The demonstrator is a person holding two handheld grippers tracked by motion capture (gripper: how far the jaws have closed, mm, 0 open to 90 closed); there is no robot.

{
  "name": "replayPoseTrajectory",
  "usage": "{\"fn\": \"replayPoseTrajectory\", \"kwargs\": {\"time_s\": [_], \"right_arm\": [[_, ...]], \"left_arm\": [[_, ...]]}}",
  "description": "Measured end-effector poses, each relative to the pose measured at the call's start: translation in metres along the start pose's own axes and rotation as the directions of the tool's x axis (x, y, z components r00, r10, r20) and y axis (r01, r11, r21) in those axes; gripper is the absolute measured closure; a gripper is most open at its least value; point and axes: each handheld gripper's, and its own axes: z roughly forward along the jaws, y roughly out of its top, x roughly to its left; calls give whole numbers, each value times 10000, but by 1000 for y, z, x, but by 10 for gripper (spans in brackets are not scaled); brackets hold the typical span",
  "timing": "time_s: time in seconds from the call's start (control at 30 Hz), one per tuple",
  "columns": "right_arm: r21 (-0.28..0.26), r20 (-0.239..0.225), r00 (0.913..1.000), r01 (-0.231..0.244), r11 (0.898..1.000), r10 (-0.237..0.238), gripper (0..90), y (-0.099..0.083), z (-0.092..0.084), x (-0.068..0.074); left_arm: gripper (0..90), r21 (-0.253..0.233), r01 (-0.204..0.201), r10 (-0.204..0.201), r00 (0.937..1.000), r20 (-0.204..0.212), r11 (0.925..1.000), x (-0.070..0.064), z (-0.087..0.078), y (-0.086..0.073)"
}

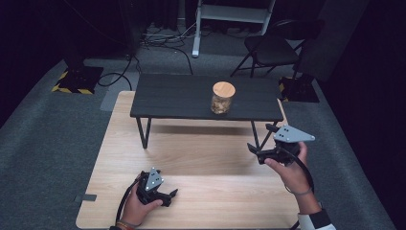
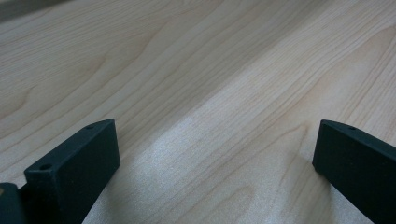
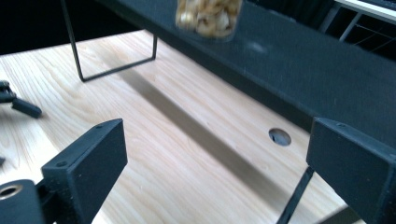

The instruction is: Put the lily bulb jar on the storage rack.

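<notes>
Right gripper (image 1: 260,143): held above the light wooden bench (image 1: 201,158), off its right-hand part, just in front of the low black shelf-table (image 1: 191,98) that stands on the bench. Jaws stand wide apart with nothing between them; the right gripper view confirms bare wood and the dark table edge between the two pads.

Left gripper (image 1: 168,195): resting low at the near left of the bench, jaws likewise wide and empty. The left gripper view shows bare wood grain between them.

Object of the work: a clear glass jar (image 1: 222,97) with a round wooden lid and a pale, lumpy filling, standing upright on the right half of the black table, apart from both grippers. In the right gripper view its lower part (image 3: 208,17) appears at the top of the frame, above and beyond the jaws.

Assessment: the right gripper appears to be lining up on the jar; no contact yet.

Risks noted:
- The jar sits above the gripper's present level; an approach held too low would, in my judgement, strike the table edge or its thin wire leg (image 3: 292,198).
- Glass walls are smooth; a grip set high near the lid could tip the jar or let it slip.
- A sideways nudge before closing may push it along the dark top.
</notes>
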Motion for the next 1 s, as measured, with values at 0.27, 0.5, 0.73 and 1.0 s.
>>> {"fn": "replayPoseTrajectory", "kwargs": {"time_s": [0.27, 0.5, 0.73, 1.0], "right_arm": [[253, -140, 9999, -45, 9997, 49, 46, -35, -3, 14], [622, -366, 9986, -351, 9974, 374, 46, -69, 0, 27], [1214, -417, 9974, -533, 9912, 588, 46, -93, 5, 34], [1792, -457, 9949, -799, 9806, 895, 46, -115, 8, 34]], "left_arm": [[5, 2, 0, 0, 10000, 2, 10000, 0, 0, 0], [5, 0, -2, 2, 10000, 0, 10000, 0, 0, 0], [5, 1, -1, 1, 10000, 0, 10000, 0, 0, 0], [5, 2, -3, 3, 10000, 1, 10000, 0, 0, 0]]}}
